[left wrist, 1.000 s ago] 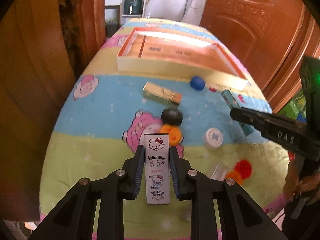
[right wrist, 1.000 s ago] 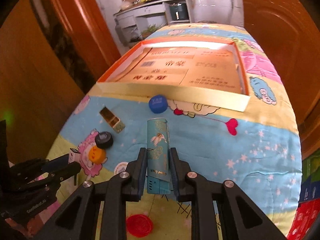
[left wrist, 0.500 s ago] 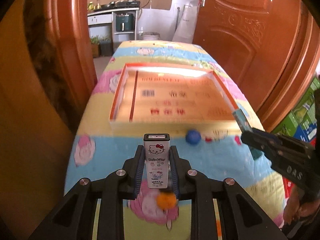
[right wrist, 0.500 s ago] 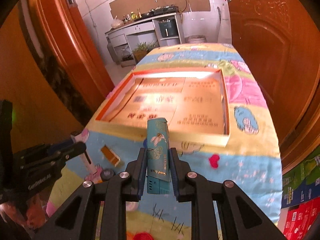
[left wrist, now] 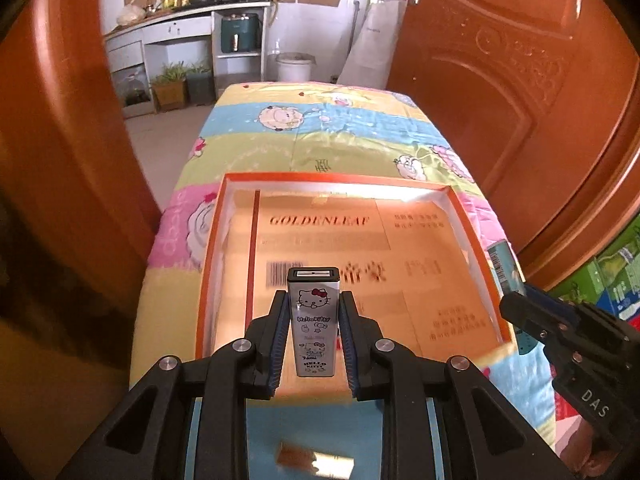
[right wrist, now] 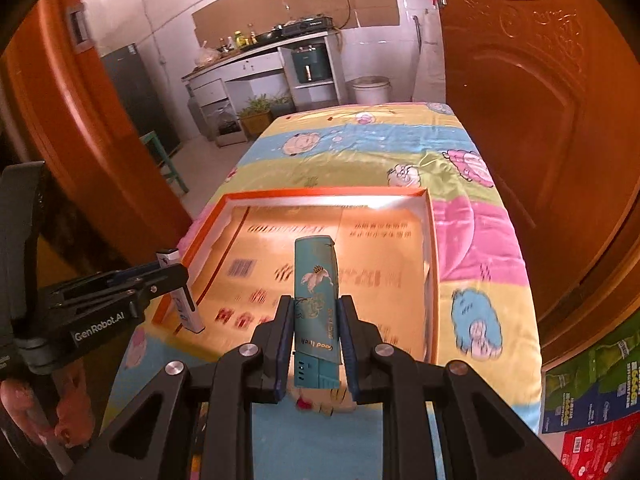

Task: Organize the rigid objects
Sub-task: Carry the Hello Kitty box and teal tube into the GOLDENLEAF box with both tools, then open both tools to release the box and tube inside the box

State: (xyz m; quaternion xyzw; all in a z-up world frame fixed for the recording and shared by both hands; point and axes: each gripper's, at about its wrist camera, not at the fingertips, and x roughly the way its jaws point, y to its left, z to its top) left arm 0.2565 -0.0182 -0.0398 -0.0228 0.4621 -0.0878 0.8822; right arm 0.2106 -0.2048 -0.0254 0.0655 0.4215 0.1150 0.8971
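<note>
Both tongs now over orange tray (left wrist: 208, 264) on cartoon-print cloth (left wrist: 340, 128), kitchen behind.

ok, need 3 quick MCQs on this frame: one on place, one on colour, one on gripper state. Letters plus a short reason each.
1. Where does the left gripper hang with the Hello Kitty lighter?
A. Over the near part of the orange-rimmed box
B. Over the kitchen counter
C. Below the table edge

2. What colour is the lighter in the right gripper?
A. Red
B. Teal
C. Black

3. What state is the right gripper in?
A. Wide open, nothing in it
B. Shut on nothing
C. Shut on the teal lighter

Answers:
1 A: in the left wrist view the lighter stands in front of the box's printed floor.
2 B: the right wrist view shows a teal body with a bird print.
3 C: both pads press on the lighter's sides.
</note>
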